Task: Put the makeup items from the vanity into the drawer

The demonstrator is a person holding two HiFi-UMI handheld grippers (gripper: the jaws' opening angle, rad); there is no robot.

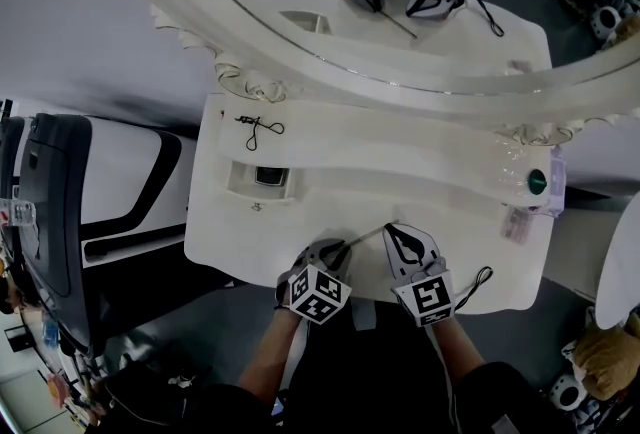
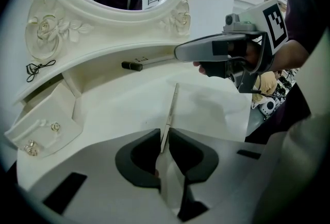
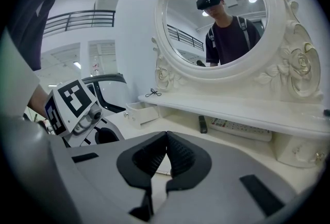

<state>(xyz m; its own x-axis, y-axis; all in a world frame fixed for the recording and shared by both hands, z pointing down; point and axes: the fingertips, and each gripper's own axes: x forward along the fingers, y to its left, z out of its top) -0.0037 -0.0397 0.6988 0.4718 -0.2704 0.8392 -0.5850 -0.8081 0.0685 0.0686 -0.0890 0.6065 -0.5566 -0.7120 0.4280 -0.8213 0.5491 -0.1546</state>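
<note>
1. Head view: left gripper pinches a thin pale stick near the front edge of the vanity. Right gripper sits just beside it. Small drawer stands open, off to the left. Reads as pick done, carry pending. Green-capped item at the far right end is too small to identify.
2. Left gripper view: jaws pressed onto the stick, which points away over the tabletop. Can't tell if its far tip touches the surface, or if it's a pencil or a brush. Next move, my call: swing left over the open drawer, tip down, release. Dark item lies under the shelf at the back.
3. Right gripper view: jaws pressed together, nothing between. Drawer interior is hidden from here.
</note>
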